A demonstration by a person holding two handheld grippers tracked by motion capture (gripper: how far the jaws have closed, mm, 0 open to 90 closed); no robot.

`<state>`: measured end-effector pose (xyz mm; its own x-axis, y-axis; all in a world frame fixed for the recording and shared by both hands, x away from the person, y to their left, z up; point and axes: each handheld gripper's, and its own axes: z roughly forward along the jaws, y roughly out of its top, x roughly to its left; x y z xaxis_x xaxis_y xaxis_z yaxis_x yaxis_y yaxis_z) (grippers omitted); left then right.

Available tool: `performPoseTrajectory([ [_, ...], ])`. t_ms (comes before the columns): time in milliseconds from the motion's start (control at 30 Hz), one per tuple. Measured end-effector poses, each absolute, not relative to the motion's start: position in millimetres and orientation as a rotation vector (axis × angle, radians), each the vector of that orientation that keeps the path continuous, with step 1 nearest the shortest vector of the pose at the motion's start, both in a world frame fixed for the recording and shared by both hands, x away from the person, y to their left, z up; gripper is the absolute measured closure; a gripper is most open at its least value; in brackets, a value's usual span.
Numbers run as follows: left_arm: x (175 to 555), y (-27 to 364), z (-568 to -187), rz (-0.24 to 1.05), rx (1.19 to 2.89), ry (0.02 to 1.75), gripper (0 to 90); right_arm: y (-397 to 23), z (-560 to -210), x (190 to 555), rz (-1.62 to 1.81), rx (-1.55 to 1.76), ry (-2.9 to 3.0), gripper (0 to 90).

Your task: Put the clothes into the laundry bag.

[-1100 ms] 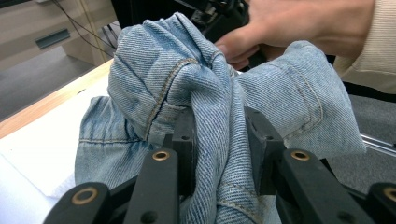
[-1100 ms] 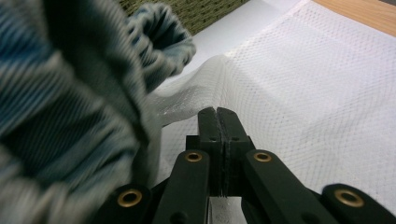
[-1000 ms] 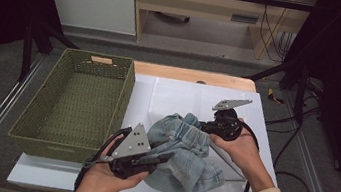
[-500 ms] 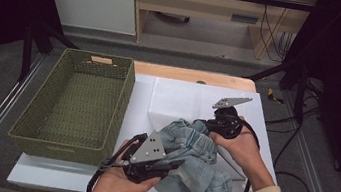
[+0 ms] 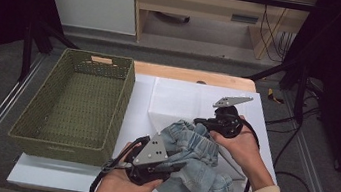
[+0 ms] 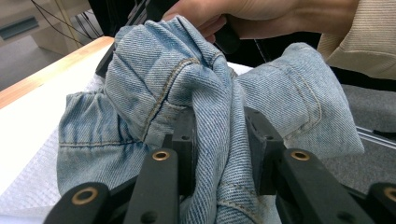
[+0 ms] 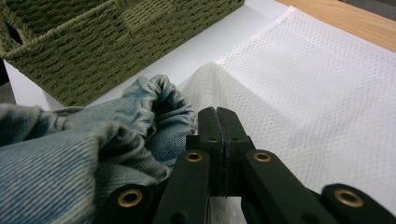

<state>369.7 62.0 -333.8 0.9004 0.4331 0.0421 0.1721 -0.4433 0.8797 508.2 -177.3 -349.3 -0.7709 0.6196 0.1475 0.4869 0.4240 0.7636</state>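
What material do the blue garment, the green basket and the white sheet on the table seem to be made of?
Blue garment: denim, faded light blue, judging by the diagonal weave and tan stitched seams. Green basket: woven fibre, perhaps paper cord or wicker, matte olive; braided strands show. White sheet: probably a thin non-woven or foam liner, with an embossed dotted grid; the exact material is unclear.

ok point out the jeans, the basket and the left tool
jeans (image 5: 201, 153), high view, on the crumpled denim's middle
basket (image 5: 125, 77), high view, on its right rim
left tool (image 6: 219, 154), left gripper view, midway between its fingertips, on the denim fold they clamp
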Motion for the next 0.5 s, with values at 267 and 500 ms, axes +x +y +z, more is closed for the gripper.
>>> performPoseTrajectory([
  [267,368.5,56.6,-333.0,0.301,2.022,0.433,68.3,-176.5,-348.7,508.8,1.272,0.999,2.504,90.0],
  [500,373.5,52.1,-337.4,0.280,2.027,0.441,68.3,-177.3,-346.5,510.6,1.274,1.004,2.485,90.0],
])
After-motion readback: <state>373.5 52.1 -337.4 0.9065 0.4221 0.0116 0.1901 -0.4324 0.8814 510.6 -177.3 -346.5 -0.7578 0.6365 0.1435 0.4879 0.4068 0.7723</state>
